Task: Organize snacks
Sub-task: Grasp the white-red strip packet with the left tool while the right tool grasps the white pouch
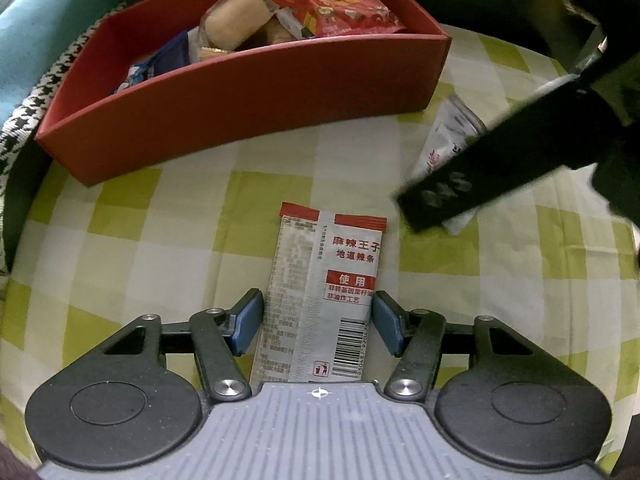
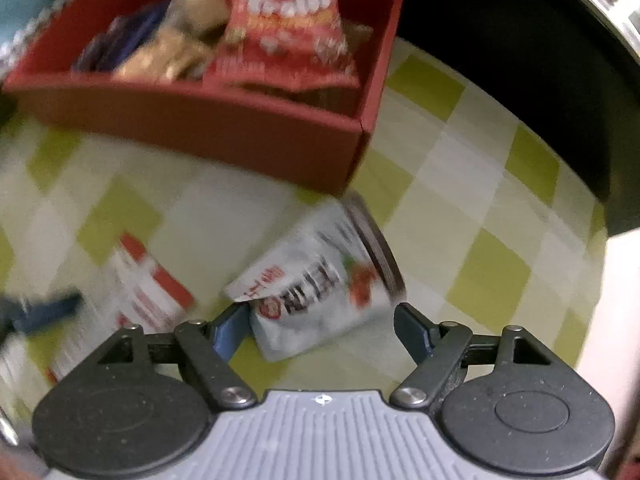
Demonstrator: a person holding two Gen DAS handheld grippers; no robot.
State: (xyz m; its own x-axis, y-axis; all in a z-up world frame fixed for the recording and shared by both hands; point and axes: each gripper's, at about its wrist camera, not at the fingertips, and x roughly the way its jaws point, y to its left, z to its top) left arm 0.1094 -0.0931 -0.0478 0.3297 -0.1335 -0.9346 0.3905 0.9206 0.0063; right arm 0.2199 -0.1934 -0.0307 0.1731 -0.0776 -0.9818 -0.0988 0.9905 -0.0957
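While the red rectangular cardboard box [image 1: 248,92] stands at the far side of the green-and-white checked tablecloth [image 1: 160,248], we find the flat silver-and-red spicy-strip sachet [image 1: 320,292] lying before it, long axis pointing toward the box, red-sealed end farthest. Our left gripper [image 1: 318,322] straddles its near half, blue pads just beside both edges; whether they press, we cannot tell. Our right gripper [image 2: 322,326] stands spread around the white crumpled snack packet [image 2: 316,284], which lies aslant, dark-banded end toward the box's corner.
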